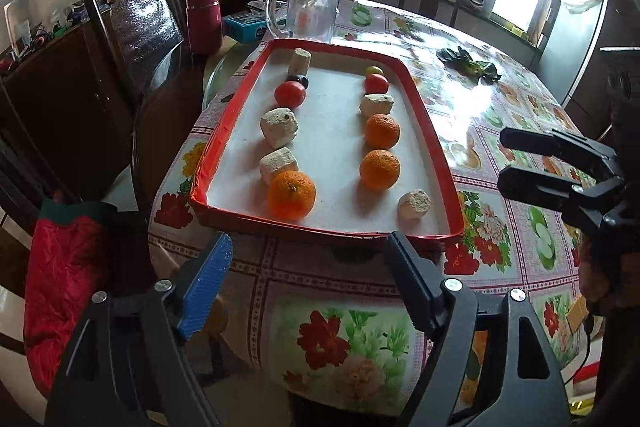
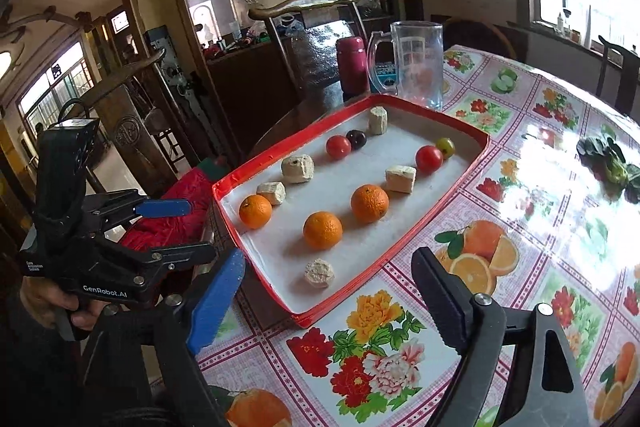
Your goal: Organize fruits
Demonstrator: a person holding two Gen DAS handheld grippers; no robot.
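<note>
A red-rimmed tray (image 1: 224, 131) (image 2: 452, 183) on the flowered table holds two rows of items. Three oranges (image 1: 291, 195) (image 1: 379, 170) (image 1: 382, 131) (image 2: 323, 229), two red tomatoes (image 1: 290, 94) (image 1: 376, 83) (image 2: 429, 158), a dark plum (image 1: 299, 79) (image 2: 356, 139), a small green fruit (image 1: 374, 70) (image 2: 445, 146) and several pale chunky blocks (image 1: 279, 126) (image 2: 319, 273) lie in it. My left gripper (image 1: 308, 259) is open and empty just before the tray's near edge. My right gripper (image 2: 332, 279) is open and empty at the tray's near corner; it also shows in the left wrist view (image 1: 504, 157).
A clear glass mug (image 1: 310, 5) (image 2: 416, 63), a maroon flask (image 1: 204, 21) (image 2: 352, 65) and a blue box (image 1: 244, 25) stand behind the tray. Dark green leaves (image 1: 470, 63) (image 2: 608, 163) lie to its right. A wooden chair (image 1: 132, 27) and a red cloth (image 1: 64, 275) are at the left.
</note>
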